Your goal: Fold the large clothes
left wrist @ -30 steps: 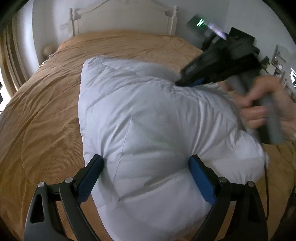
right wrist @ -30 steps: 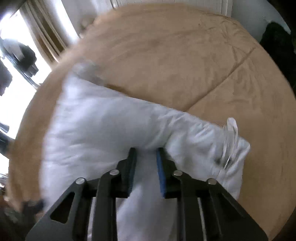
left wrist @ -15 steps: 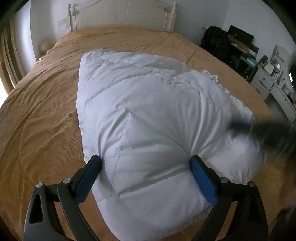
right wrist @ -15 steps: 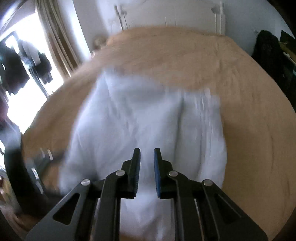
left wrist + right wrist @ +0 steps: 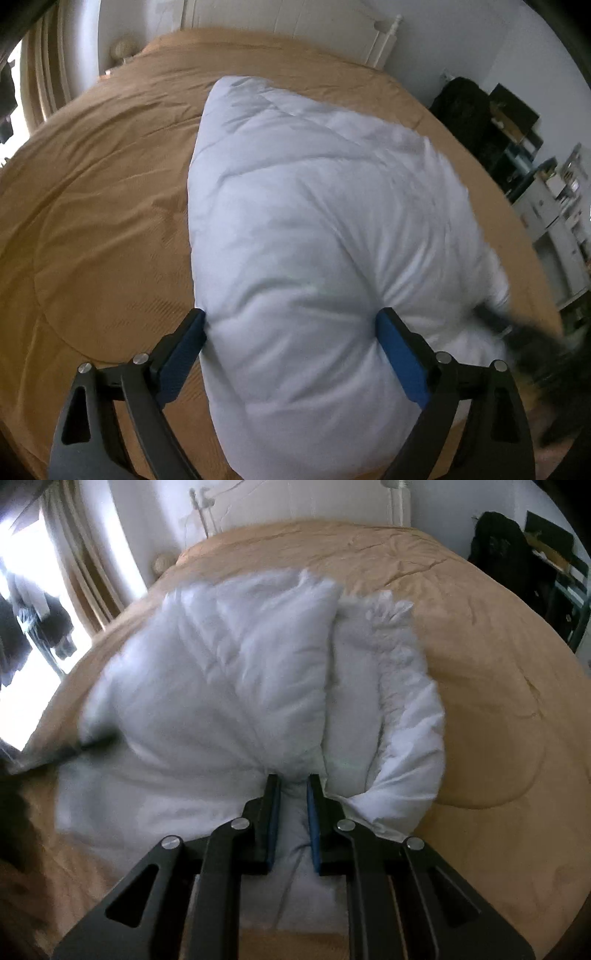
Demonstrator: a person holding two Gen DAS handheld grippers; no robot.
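Observation:
A white padded garment (image 5: 314, 221) lies folded into a thick bundle on a tan bedspread (image 5: 92, 221). My left gripper (image 5: 291, 325) is wide open, with the near end of the bundle bulging between its blue pads. In the right wrist view the garment (image 5: 221, 672) shows a folded-over panel and a frilled edge on the right. My right gripper (image 5: 293, 786) is nearly shut, and a pinch of the white fabric sits between its pads. A dark blur at the left wrist view's lower right (image 5: 517, 332) is the right gripper.
A white headboard (image 5: 295, 22) stands at the far end of the bed. Dark bags and shelves (image 5: 491, 122) stand along the right wall. Curtains and a bright window (image 5: 55, 590) are at the left.
My right gripper swung from the far side of the garment down to its near edge and closed on the fabric. My left gripper stayed open around the near end.

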